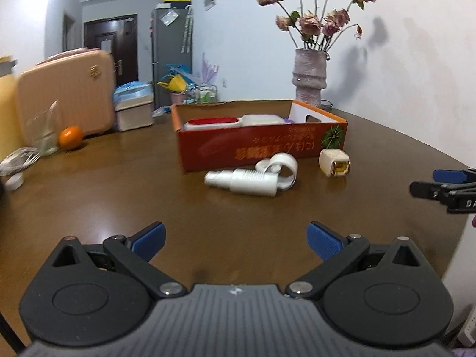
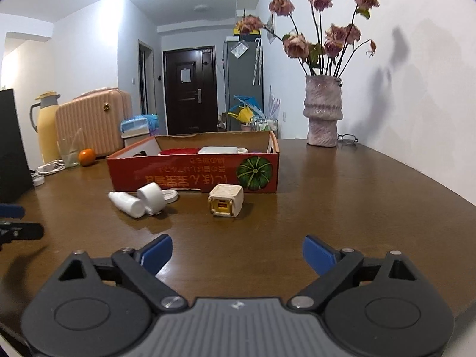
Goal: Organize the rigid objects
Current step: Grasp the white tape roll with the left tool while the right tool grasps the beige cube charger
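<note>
Over at the far left of the brown counter (image 2: 327,208) stands a clear glass (image 1: 44,136) with an orange (image 1: 70,137) just beside it, and a pink suitcase (image 1: 65,92) rises behind them. Nearer to me the left tool (image 1: 236,238) hovers low over the wood, its blue fingers (image 1: 150,239) spread wide with nothing between them. Ahead of it lies a white spray bottle (image 1: 244,180) on its side, touching a white curled piece (image 1: 282,168) that sits against its broad end; both lie just in front of the orange cardboard box (image 1: 261,145). Inside the box I can make out a red flat item (image 1: 212,122) and a white container (image 1: 261,119) next to it. To the right of the bottle, close to the box's front corner, a small cream cube (image 1: 334,163) rests on the counter with a yellow insert showing in one face. Behind the box a textured vase (image 1: 309,77) holds dried pink roses (image 1: 315,15). Farthest right, the right tool (image 2: 237,253) is likewise held low above the counter, its blue fingers (image 2: 319,254) wide apart and empty, pointing toward the cube.
</note>
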The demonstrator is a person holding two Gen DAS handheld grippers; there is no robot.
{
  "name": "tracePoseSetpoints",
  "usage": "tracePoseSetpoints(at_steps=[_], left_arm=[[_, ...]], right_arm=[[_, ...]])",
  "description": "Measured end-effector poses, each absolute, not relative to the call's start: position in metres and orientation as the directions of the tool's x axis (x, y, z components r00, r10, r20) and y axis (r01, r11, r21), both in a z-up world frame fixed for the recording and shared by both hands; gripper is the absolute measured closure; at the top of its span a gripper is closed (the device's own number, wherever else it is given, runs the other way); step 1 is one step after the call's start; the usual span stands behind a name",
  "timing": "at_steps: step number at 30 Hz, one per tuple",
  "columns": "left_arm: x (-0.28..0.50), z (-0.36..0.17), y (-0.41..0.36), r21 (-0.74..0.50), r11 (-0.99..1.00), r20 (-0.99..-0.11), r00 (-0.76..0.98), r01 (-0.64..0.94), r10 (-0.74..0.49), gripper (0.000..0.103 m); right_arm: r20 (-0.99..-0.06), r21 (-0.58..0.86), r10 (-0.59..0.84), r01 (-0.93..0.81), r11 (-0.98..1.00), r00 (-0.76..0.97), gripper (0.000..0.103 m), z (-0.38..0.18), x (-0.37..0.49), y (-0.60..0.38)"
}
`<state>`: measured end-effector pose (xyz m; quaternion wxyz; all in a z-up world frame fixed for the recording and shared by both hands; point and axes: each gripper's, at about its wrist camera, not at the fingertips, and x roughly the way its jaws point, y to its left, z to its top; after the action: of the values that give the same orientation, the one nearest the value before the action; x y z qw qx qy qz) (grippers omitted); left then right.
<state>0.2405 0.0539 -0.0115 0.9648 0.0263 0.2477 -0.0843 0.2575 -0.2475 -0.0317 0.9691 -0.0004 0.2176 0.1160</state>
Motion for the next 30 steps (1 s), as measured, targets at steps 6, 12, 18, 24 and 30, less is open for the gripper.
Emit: tracePoseSetpoints(at_steps=[6,12,18,24,30], left_arm=[[0.307,-0.008,0.013,0.086,0.957,-0.493,0.846,0.278,-0.201,0.001],[0.368,-0.014,-0.014,0.112,0.940,-0.523,0.823,0.323,-0.221,0.018],[0.401,-0.031,-0.015,0.013,0.946,-0.607,0.754,0.325,-0.251,0.059],[0.394,-0.033,-0.019,0.004,0.930,-0.579,0.759,0.366,-0.297,0.060],[0.378,-0.019,-0.016,0.005,0.934,-0.526,0.796,0.356,-0.300,0.060]], right_arm=[[-0.458,0.071,0.249,-0.244,0.967,0.854,0.020,-0.032,0.315,-0.241],[-0.493,0.035,0.248,-0.266,0.963,0.834,0.024,-0.032,0.372,-0.225],[-0.540,0.078,0.288,-0.293,0.953,0.791,0.034,-0.043,0.414,-0.212],[-0.597,0.097,0.307,-0.314,0.945,0.741,0.060,-0.055,0.429,-0.205],[-0.582,0.010,0.243,-0.293,0.956,0.776,0.065,-0.051,0.415,-0.204]])
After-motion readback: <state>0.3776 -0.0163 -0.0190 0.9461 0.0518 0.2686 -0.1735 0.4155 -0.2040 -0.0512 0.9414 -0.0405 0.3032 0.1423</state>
